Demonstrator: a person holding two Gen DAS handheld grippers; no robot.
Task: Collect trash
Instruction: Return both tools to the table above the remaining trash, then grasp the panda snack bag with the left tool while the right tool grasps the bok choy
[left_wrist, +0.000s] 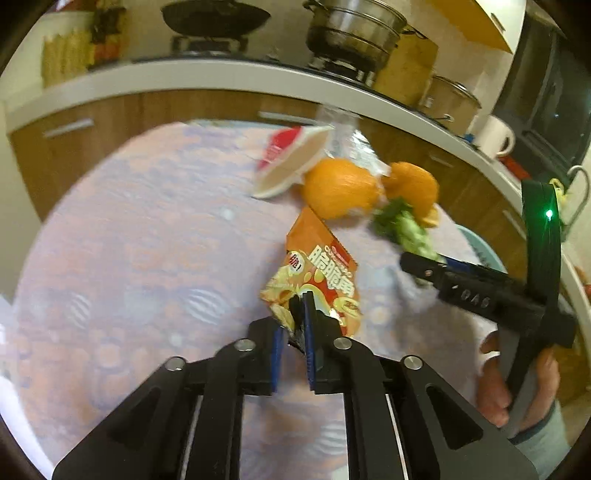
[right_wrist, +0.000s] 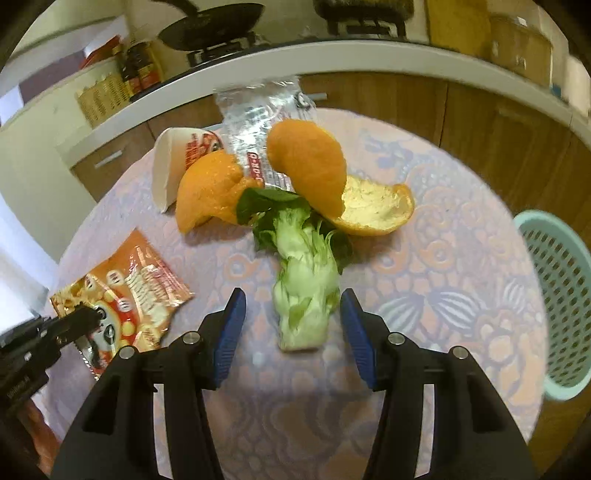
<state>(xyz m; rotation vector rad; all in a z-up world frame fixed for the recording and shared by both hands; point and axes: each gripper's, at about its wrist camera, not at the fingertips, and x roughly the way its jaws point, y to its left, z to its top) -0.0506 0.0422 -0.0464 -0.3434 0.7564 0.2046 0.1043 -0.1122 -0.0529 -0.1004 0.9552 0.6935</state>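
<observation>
Left gripper (left_wrist: 301, 314) is clamped on the lower edge of the orange snack wrapper (left_wrist: 317, 280), blue pads pressed nearly together with foil between them. From the right wrist view the same wrapper (right_wrist: 125, 295) sits at 9 o'clock on the patterned tablecloth (right_wrist: 424, 295), black fingertips of the left gripper (right_wrist: 88, 317) biting its near corner.

Right gripper (right_wrist: 293, 321) is spread wide, jaws either side of the cut stem of a bok choy piece (right_wrist: 303, 280); pads not touching it. From the left wrist view the right gripper (left_wrist: 413, 264) comes in from 3 o'clock with the bok choy (left_wrist: 404, 225) at its tip, and the person's right hand (left_wrist: 517, 380) grips its handle.

Trash pile beyond the greens, toward 12 o'clock: two curled orange peels (right_wrist: 306, 166) and (right_wrist: 210, 188), a third peel lying inside-up (right_wrist: 373, 206) at 1 o'clock, a tipped paper cup (right_wrist: 173, 162) at 11 o'clock, and a clear plastic wrapper (right_wrist: 258, 114) behind them. Leaves touch the peels.

Mint green mesh basket (right_wrist: 557, 295) off the table edge at 3 o'clock. Kitchen counter (left_wrist: 221, 77) behind, with a wok (left_wrist: 216, 16) and steel pot (left_wrist: 354, 33) on the stove.
</observation>
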